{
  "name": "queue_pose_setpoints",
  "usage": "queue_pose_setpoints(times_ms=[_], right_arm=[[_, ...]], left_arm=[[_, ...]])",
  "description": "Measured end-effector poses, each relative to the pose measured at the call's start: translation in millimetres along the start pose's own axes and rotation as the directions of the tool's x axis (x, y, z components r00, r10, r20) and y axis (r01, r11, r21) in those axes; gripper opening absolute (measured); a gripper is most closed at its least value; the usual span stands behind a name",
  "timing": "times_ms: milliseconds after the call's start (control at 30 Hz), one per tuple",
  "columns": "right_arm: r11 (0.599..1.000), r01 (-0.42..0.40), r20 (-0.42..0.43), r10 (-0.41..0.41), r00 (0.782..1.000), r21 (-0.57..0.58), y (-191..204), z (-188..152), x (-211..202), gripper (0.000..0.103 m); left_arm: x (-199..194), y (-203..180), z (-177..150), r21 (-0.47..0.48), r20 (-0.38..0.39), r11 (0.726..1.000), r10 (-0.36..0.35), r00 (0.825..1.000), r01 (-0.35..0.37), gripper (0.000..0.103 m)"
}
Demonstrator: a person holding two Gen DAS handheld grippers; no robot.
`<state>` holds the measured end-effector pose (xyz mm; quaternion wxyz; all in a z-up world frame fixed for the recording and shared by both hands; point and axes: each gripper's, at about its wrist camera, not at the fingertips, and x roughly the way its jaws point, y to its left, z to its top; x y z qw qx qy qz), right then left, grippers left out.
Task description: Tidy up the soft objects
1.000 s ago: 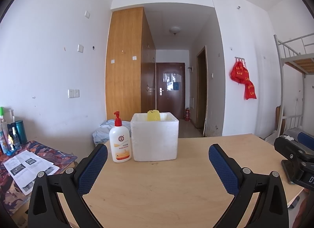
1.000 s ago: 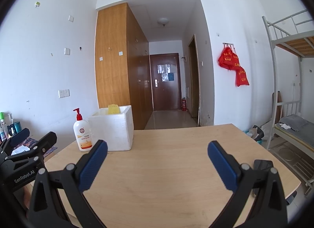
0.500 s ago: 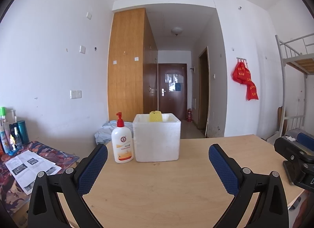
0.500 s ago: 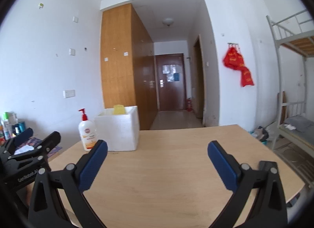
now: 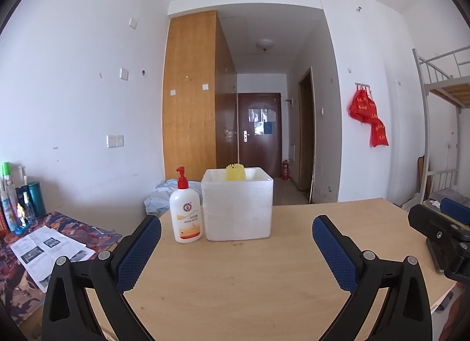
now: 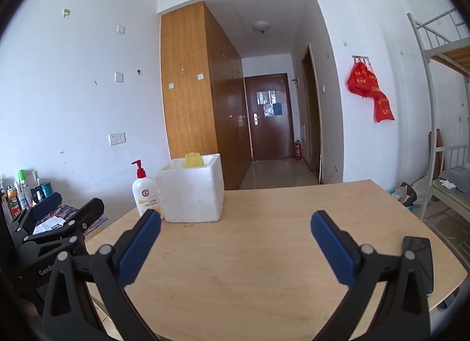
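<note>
Holding both claws wide apart and empty above the worktop (image 5: pixel 249 276), I see the left claw (image 5: pixel 236 233) and right claw (image 6: pixel 236 228) well short of the white foam box (image 5: pixel 238 208). Its wall hides all but the top of the yellow foam net (image 5: pixel 235 172); a pump bottle (image 5: pixel 186 214) stands just beside.

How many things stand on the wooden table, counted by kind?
White foam box: 1
White pump bottle with red top: 1
Yellow foam net sleeve, inside the box: 1
Total: 3, on the light wooden table
</note>
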<state>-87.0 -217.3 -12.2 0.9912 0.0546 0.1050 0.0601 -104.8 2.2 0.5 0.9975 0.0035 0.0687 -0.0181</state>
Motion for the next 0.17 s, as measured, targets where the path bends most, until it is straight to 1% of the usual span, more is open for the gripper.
queue_pose_setpoints(times_ms=[167], right_arm=[[1.000,0.008,-0.007,-0.008,1.000,-0.007,1.0,0.3,1.0,0.103]], left_arm=[[-2.0,-0.1,0.6,0.002,0.015,1.000,0.011,1.000,-0.011,0.103]])
